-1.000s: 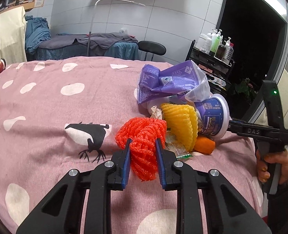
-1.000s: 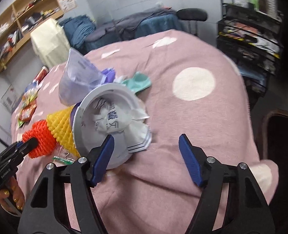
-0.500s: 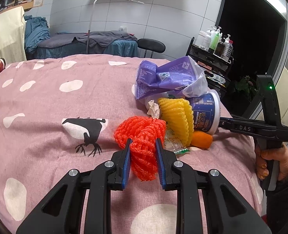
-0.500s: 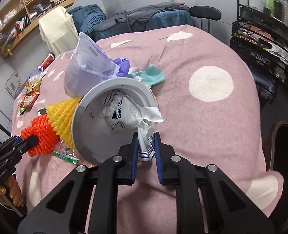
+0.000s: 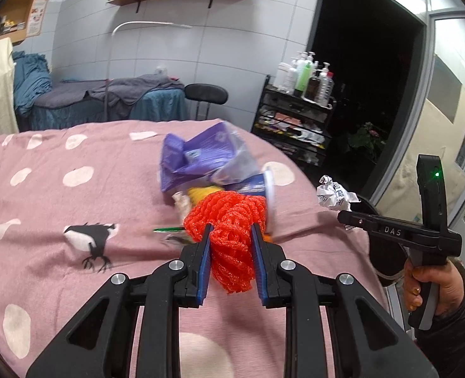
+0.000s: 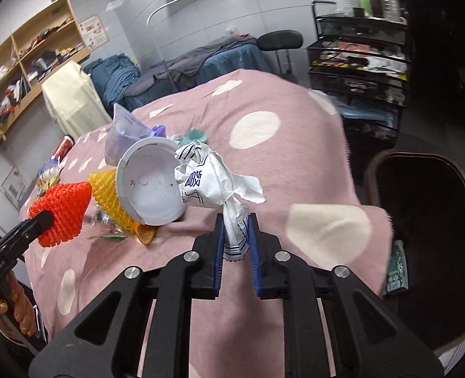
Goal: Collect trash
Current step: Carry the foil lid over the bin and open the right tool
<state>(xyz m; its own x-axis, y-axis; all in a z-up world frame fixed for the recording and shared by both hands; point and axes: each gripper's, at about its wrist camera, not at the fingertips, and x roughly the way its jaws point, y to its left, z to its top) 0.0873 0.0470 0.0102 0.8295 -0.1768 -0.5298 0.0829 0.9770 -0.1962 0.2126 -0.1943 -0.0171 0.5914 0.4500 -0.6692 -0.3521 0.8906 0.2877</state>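
Clamping loosely: left claw (image 5: 230, 242) on orange foam net (image 5: 229, 220), right claw (image 6: 236, 236) on crumpled wrapper (image 6: 213, 179); thin wrapper tail may slip free.

Black left gripper (image 5: 230, 253) with blue pads, silver screws, right gripper (image 6: 236, 245) alike, dark sleeve (image 5: 450, 340)

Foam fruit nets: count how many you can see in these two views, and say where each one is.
2. The orange net is clamped in the left gripper. The yellow net lies on the pink bedspread, against the white tub. The pile may hide others.
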